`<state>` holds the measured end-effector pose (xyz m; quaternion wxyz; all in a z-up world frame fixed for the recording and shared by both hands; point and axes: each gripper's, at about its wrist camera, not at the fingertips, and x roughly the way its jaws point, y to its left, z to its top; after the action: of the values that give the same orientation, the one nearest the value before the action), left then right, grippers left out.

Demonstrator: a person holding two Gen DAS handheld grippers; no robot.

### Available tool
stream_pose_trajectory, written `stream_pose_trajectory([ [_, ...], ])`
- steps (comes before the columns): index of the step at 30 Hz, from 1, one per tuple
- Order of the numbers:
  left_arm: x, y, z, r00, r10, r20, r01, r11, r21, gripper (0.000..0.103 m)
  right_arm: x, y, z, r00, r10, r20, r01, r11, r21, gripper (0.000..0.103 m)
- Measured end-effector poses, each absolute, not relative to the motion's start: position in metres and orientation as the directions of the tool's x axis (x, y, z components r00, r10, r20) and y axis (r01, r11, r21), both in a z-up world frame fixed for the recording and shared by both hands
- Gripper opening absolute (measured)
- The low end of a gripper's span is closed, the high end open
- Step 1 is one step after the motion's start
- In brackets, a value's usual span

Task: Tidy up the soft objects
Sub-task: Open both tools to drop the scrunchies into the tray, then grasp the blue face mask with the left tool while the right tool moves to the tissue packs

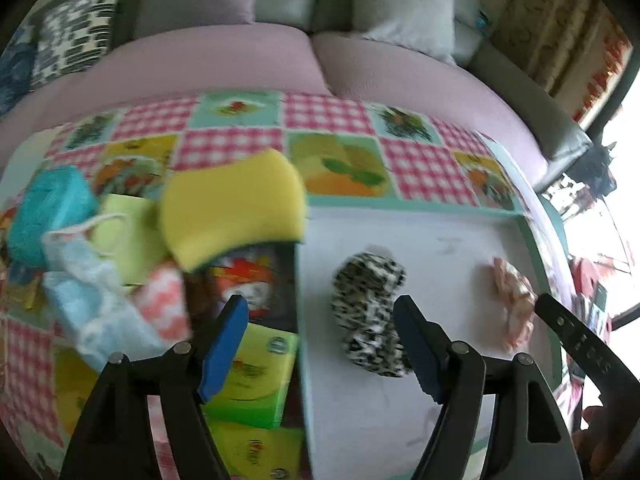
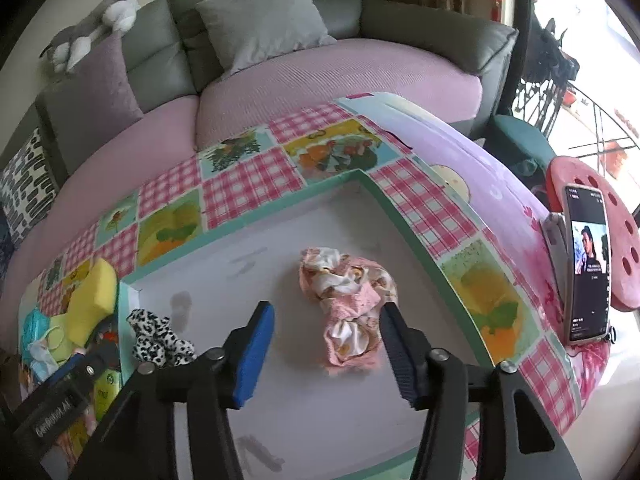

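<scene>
Two scrunchies seen lying in white tray (image 2: 304, 248): leopard scrunchie (image 1: 370, 312) between spread jaws of left gripper (image 1: 320, 344), untouched; pink scrunchie (image 2: 348, 312) between spread jaws of right gripper (image 2: 328, 352), unpinched.

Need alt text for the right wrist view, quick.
The right hand-held gripper hangs open over a white tray, a crumpled pink floral cloth lying loose between its fingers. A leopard-print scrunchie lies left, a phone stands right.
</scene>
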<state>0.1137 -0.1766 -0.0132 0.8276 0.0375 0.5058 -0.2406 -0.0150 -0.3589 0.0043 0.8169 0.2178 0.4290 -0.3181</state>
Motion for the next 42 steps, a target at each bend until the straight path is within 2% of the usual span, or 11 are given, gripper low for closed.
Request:
stream_pose_trajectory([
  [2,0.117,-0.168,-0.012,0.406,-0.317,-0.857,0.4,0.905,-0.145,0.077,-0.013,-0.355,0.004,0.428,-0.33,-0.842,0.697,0.714,0.074,0.072],
  [5,0.122,-0.157,-0.012,0.45,-0.226,-0.864,0.341,0.938,-0.068,0.081,-0.009,-0.35,0.002,0.425,-0.32,-0.847,0.681,0.729,0.066,0.077],
  [6,0.124,-0.153,-0.012,0.458,-0.206,-0.865,0.326,0.944,-0.052,0.091,-0.008,-0.349,0.001,0.428,-0.313,-0.848,0.677,0.733,0.071,0.079],
  [7,0.125,-0.149,-0.012,0.466,-0.187,-0.865,0.308,0.951,-0.04,0.096,-0.008,-0.348,0.0,0.43,-0.306,-0.85,0.672,0.737,0.075,0.088],
  [8,0.126,-0.144,-0.012,0.471,-0.176,-0.864,0.294,0.955,-0.034,0.096,-0.007,-0.347,-0.001,0.429,-0.303,-0.851,0.67,0.738,0.075,0.098],
  [10,0.128,-0.138,-0.012,0.478,-0.168,-0.862,0.271,0.962,-0.038,0.096,-0.006,-0.344,-0.001,0.426,-0.312,-0.849,0.669,0.741,0.063,0.103],
  [21,0.122,-0.119,0.004,0.549,-0.174,-0.817,0.251,0.967,-0.038,0.097,-0.003,-0.333,0.005,0.475,-0.292,-0.83,0.642,0.76,0.1,0.103],
  [31,0.122,-0.067,0.037,0.64,-0.131,-0.757,0.159,0.987,-0.036,0.097,0.022,-0.289,0.015,0.565,-0.171,-0.807,0.535,0.821,0.201,0.103],
  [34,0.125,-0.044,0.04,0.651,-0.089,-0.753,0.106,0.994,-0.026,0.097,0.031,-0.271,0.013,0.587,-0.1,-0.803,0.489,0.834,0.254,0.103],
  [42,0.134,0.008,0.03,0.612,-0.021,-0.79,-0.01,0.999,-0.034,0.097,0.055,-0.221,0.006,0.574,-0.05,-0.817,0.391,0.894,0.22,0.103],
])
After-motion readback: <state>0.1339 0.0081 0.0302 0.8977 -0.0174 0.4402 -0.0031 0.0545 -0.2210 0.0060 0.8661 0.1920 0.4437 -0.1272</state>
